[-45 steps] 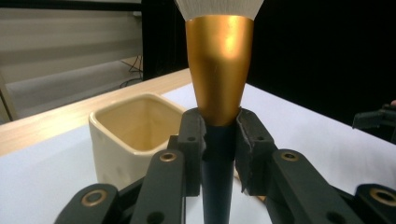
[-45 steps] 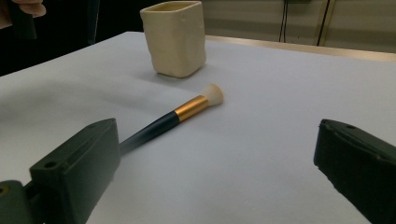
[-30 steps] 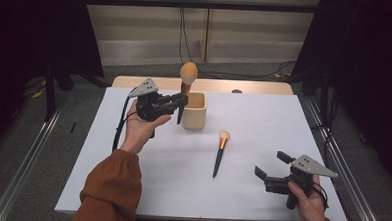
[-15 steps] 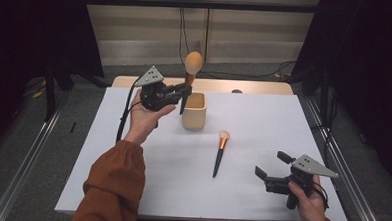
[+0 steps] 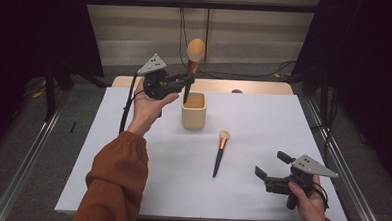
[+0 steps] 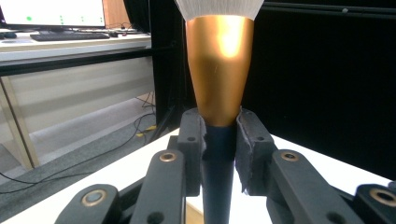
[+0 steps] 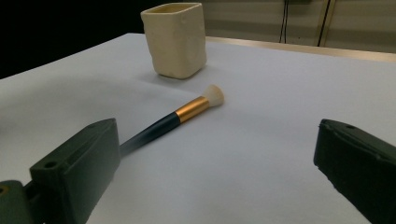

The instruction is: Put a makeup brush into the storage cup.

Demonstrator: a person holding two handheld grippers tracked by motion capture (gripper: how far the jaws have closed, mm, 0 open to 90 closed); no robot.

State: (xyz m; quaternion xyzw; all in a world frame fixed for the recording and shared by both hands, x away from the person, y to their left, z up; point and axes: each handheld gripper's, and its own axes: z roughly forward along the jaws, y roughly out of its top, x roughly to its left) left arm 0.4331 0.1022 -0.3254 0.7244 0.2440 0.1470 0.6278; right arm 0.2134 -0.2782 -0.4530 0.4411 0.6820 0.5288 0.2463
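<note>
The left tool [image 5: 187,81] pinches the light, stiff brush [image 5: 192,65] just below its slippery ferrule, above the cup [image 5: 193,111]; the right tool [image 5: 270,171], at five o'clock, is spread.

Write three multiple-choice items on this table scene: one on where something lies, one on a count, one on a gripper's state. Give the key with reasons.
1. Where does the small makeup brush lie?
A. inside the cream cup
B. flat on the white table, nearer the person than the cup
C. between the right gripper's jaws

2. How many makeup brushes are in the scene?
A. one
B. two
C. four

3. What is the left gripper doing?
A. it is shut on the large makeup brush
B. it hangs open with nothing in it
C. it is shut on the cup's rim

Key:
1 B: the small brush rests on the table, apart from the cream cup and the right gripper.
2 B: one lies on the table, one is held.
3 A: in the left gripper view, the pads clamp the dark handle of the large makeup brush, upright above the cup.
</note>
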